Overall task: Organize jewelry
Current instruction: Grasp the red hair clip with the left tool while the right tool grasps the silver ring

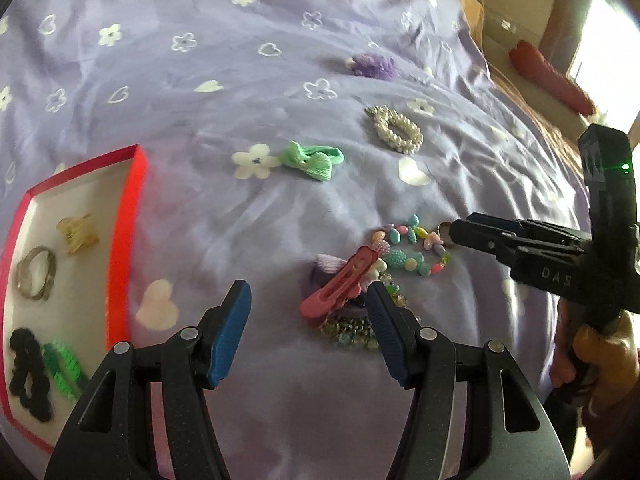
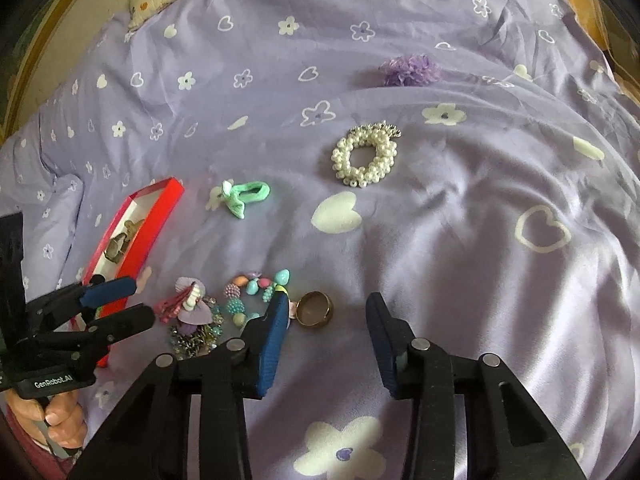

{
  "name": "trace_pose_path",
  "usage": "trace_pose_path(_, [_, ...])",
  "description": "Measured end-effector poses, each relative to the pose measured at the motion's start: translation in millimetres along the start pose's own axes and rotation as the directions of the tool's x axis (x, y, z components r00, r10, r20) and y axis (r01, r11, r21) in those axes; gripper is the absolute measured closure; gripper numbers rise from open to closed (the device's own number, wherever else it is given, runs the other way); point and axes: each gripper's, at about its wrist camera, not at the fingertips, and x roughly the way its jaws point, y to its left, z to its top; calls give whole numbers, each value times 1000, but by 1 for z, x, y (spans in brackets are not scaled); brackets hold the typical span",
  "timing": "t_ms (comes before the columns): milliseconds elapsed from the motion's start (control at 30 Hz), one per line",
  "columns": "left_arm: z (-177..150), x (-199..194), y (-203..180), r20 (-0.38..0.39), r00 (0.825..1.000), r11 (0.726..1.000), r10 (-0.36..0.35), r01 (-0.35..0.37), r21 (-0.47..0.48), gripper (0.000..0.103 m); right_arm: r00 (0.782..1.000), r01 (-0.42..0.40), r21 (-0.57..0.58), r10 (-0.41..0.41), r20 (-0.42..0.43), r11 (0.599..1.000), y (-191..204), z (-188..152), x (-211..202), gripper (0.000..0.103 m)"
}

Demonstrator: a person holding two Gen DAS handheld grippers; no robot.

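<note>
Tilting downward: left gripper (image 1: 308, 300) parted beside pink clip (image 1: 340, 286); right gripper (image 2: 328, 312) parted around ring (image 2: 315, 309), untouched.

White capitals reading "DAS" stand on the black body of the right gripper (image 1: 448, 234), seen at the right edge of the left wrist view; the word may run on, out of sight. In the right wrist view, at the near left, "GenRobot.AI" is printed in white on the dark body of the left gripper (image 2: 134, 300). No other lettering can be read.
</note>
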Motion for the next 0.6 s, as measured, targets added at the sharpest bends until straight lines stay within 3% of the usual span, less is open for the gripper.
trace_pose_path(100, [2, 14, -4, -23, 1000, 1000, 1, -1, 19, 46, 1000, 22, -34, -22, -11, 999, 5, -2, 8, 64])
trace_pose_path(200, [0, 20, -5, -30, 999, 999, -21, 22, 23, 57, 999, 52, -77, -53, -4, 996, 13, -4, 12, 64])
trace_pose_path(267, [0, 20, -5, -26, 999, 999, -47, 47, 18, 72, 997, 76, -108, -76, 1, 991, 18, -6, 13, 70])
trace_pose_path(333, [0, 20, -5, -22, 998, 998, -55, 56, 21, 77, 995, 96, -123, -96, 5, 988, 21, -7, 14, 80])
trace_pose_path(600, [-3, 8, -3, 6, 998, 998, -65, 65, 5, 77, 998, 51, -86, -49, 28, 995, 18, -7, 1, 80])
